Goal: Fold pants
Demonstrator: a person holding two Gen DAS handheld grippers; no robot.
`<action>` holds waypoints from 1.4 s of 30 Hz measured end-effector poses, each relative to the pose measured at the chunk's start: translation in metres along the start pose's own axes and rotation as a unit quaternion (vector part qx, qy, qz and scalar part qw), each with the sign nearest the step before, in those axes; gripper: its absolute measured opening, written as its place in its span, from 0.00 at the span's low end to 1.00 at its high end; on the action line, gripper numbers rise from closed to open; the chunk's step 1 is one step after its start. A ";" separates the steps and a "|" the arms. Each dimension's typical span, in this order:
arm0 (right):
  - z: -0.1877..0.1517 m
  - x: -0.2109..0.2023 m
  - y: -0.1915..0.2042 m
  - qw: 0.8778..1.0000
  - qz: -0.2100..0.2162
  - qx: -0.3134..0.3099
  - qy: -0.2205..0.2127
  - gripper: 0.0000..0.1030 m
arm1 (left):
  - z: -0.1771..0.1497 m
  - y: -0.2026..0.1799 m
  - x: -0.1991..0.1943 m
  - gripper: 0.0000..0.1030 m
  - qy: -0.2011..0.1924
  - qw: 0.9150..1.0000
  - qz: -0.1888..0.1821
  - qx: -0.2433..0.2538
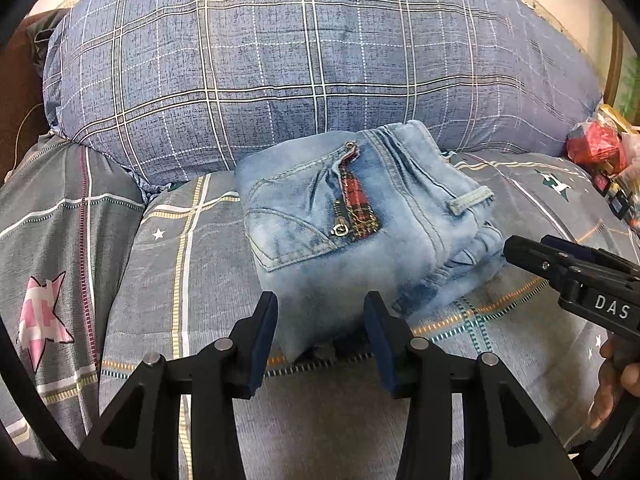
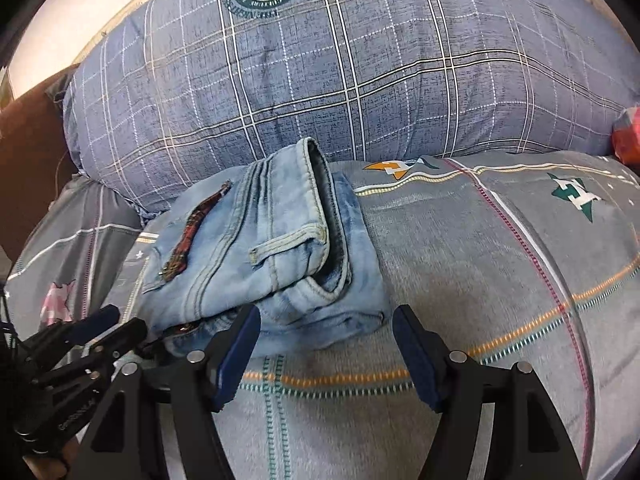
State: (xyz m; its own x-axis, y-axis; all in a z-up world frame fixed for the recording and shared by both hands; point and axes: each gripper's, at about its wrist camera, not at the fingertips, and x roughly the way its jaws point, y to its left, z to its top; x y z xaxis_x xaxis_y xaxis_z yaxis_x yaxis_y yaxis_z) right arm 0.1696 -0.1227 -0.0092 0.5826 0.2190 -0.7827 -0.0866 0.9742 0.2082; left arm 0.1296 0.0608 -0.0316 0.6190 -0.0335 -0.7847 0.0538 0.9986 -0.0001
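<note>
Light blue jeans lie folded in a compact bundle on the grey plaid bedspread, pocket with a red plaid trim facing up. My left gripper is open, its jaws either side of the bundle's near corner, holding nothing. In the right wrist view the jeans sit ahead and left, waistband and belt loop on top. My right gripper is open and empty at the bundle's near right edge. It also shows in the left wrist view. The left gripper shows at the lower left of the right wrist view.
A big blue plaid pillow stands right behind the jeans. A red plastic bag and small packets lie at the far right. A dark brown headboard or furniture is at the far left.
</note>
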 end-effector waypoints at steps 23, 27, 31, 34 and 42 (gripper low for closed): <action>-0.039 -0.084 0.040 0.994 0.047 -0.095 -0.037 0.99 | -0.026 0.019 -0.074 0.79 -0.039 0.998 0.045 -0.038; -0.043 -0.088 0.039 0.993 0.050 -0.097 -0.034 1.00 | -0.030 0.019 -0.083 0.82 -0.049 0.996 0.056 -0.040; -0.047 -0.093 0.034 0.994 0.053 -0.087 -0.032 1.00 | -0.032 0.017 -0.089 0.84 -0.057 0.996 0.055 -0.036; -0.049 -0.097 0.029 0.995 0.054 -0.080 -0.033 1.00 | -0.032 0.014 -0.093 0.84 -0.058 0.996 0.056 -0.030; -0.052 -0.109 0.024 0.994 0.050 -0.081 -0.044 1.00 | -0.031 0.007 -0.114 0.84 -0.072 0.995 0.066 -0.029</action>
State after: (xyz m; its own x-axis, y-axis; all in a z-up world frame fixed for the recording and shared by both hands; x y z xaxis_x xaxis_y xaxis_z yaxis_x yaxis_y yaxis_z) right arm 0.0623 -0.1204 0.0508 0.6325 0.3175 -0.7065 -0.2733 0.9449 0.1800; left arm 0.0355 0.0725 0.0383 0.7244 0.0959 -0.6826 -0.0781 0.9953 0.0569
